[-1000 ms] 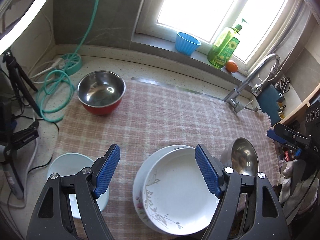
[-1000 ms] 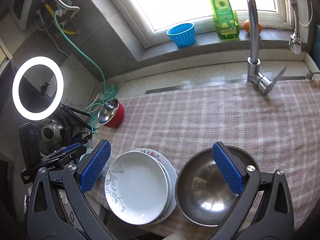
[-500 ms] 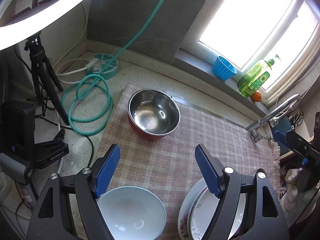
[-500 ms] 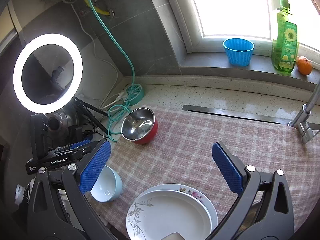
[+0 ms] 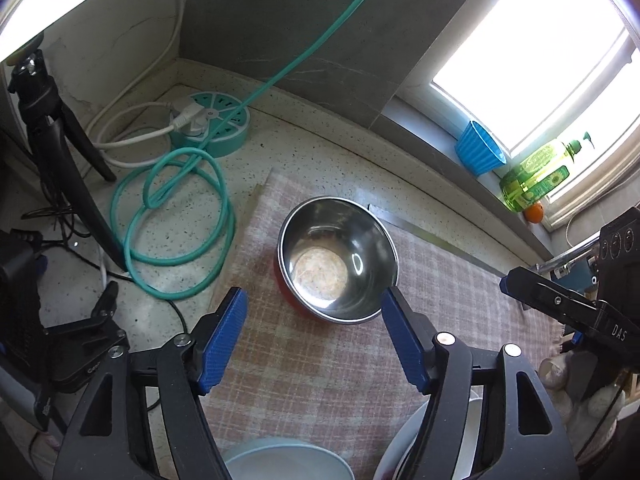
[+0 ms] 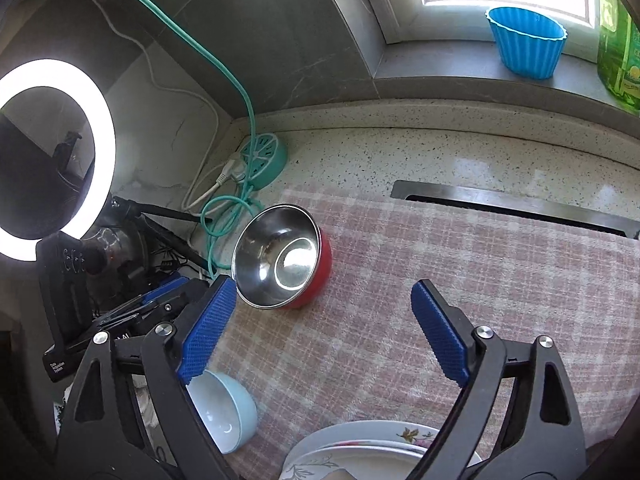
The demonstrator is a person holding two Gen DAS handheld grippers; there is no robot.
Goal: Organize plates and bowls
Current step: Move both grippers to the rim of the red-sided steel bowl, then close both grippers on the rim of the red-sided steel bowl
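- Your left gripper (image 5: pixel 314 330) has its blue-padded jaws spread wide and holds nothing; it hangs over the checked cloth just short of the red bowl.
- Your right gripper (image 6: pixel 320 330) is also spread wide and empty, above the same cloth.
- The red-sided bowl with a shiny steel inside (image 5: pixel 338 258) sits upright near the cloth's far left corner, with nothing in it.
- The small pale blue ceramic bowl (image 6: pixel 224 414) stands at the cloth's near left edge, empty.
- The stacked white floral plates (image 6: pixel 376 454) lie at the near edge, right of the blue bowl.
- The pink checked cloth (image 5: pixel 304 384) covers a speckled stone counter (image 5: pixel 304 152).
- A blue fluted cup (image 6: pixel 526 42) and green soap bottle (image 5: pixel 536 174) stand on the windowsill.
- A coiled teal hose (image 5: pixel 176 224) lies on the counter left of the cloth.
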